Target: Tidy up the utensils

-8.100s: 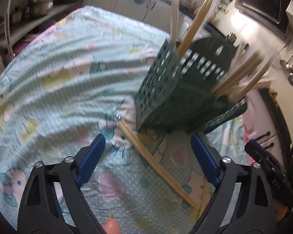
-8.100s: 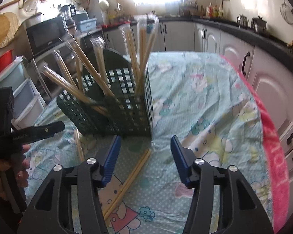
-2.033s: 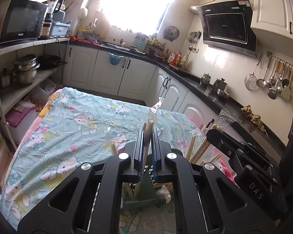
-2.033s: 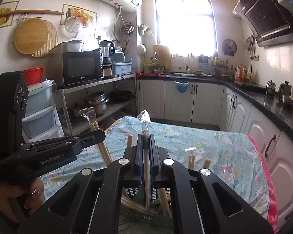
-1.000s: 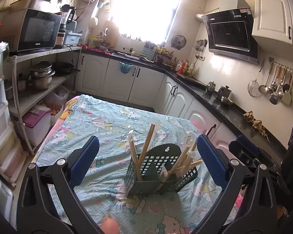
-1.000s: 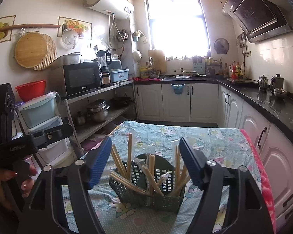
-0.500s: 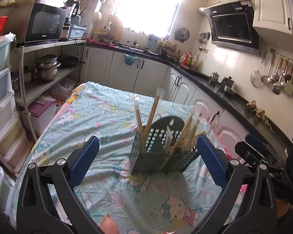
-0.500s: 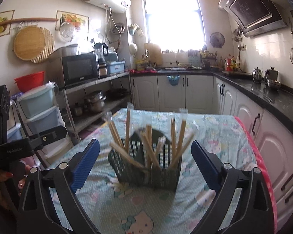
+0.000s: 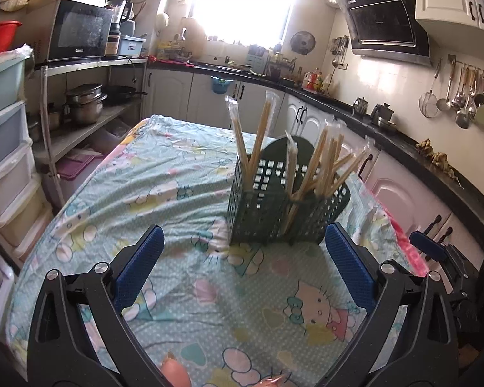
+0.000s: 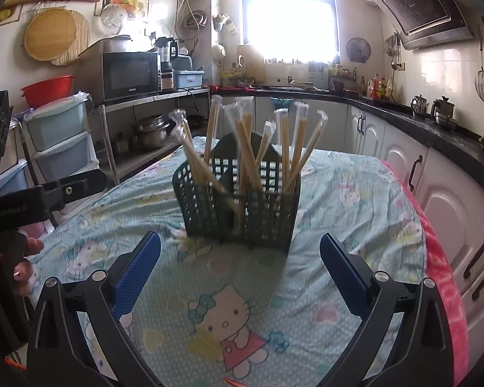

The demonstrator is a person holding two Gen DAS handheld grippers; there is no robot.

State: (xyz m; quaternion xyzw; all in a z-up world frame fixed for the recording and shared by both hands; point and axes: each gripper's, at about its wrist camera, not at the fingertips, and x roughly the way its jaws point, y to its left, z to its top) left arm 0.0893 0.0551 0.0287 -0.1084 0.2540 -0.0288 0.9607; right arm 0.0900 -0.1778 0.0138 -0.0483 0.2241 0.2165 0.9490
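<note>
A table covered by a pale cartoon-cat tablecloth (image 9: 184,193) (image 10: 348,200) fills the lower part of both views, and since half a second ago it looms larger, both cameras having come lower and nearer. On it, toward the far middle, stands the dark green perforated utensil holder (image 9: 274,206) (image 10: 238,206), upright, with clear-sleeved wooden chopsticks (image 9: 319,164) (image 10: 287,148) fanned out of its compartments; two seconds ago each gripper was clamped on a pair of them above the holder, and eight seconds ago pairs lay loose on the cloth. The left gripper (image 9: 242,267) hangs above the near cloth with its blue-padded fingers (image 9: 138,267) spread wide and nothing between them, the holder well beyond their tips. The right gripper (image 10: 240,267) is likewise released and empty, its pads (image 10: 135,274) apart on either side of the holder's near face without touching it. In the right wrist view the left tool's black arm carries pale lettering, too small to read surely, and a hand (image 10: 22,258) grips it, cut off by the frame. The microwave (image 10: 129,74) bears a small unreadable brand mark. Which compartment each chopstick pair sits in cannot be told through the mesh.
</note>
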